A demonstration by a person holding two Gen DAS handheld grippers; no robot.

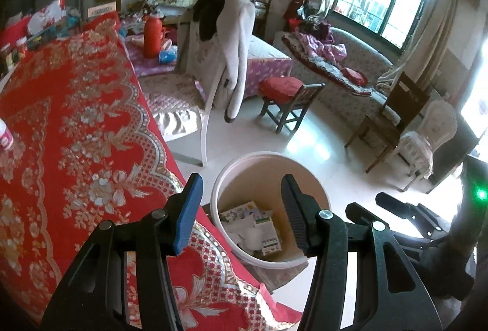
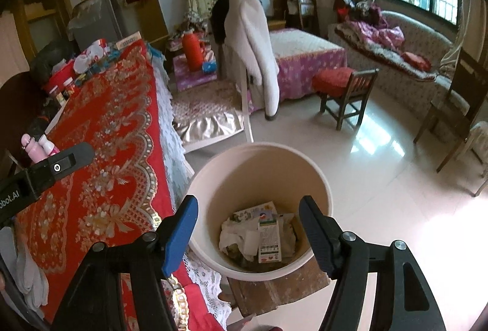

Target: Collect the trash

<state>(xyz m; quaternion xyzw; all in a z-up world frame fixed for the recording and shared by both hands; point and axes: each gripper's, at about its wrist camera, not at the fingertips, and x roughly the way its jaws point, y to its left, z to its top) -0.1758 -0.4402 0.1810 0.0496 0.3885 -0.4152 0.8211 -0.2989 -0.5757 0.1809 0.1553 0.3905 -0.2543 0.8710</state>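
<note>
A cream round bin [image 1: 317, 193] stands on a low wooden stool beside the table; it also shows in the right wrist view [image 2: 244, 166]. Cartons and crumpled paper [image 1: 259, 227] lie at its bottom, also in the right wrist view [image 2: 268, 233]. My left gripper [image 1: 241, 215] is open and empty above the bin's left rim and the table edge. My right gripper [image 2: 248, 233] is open and empty right above the bin's mouth. The right gripper's black body [image 1: 405, 209] shows at the right of the left wrist view. The left gripper's arm [image 2: 58, 166] shows at the left of the right wrist view.
A table with a red floral cloth [image 1: 76, 117] fills the left. A small white and pink bottle [image 1: 6, 138] stands on it, and pink bottles [image 2: 39, 148] show near its left edge. Clutter sits at its far end [image 2: 88, 59]. A chair with a white coat [image 2: 253, 50] stands behind the bin.
</note>
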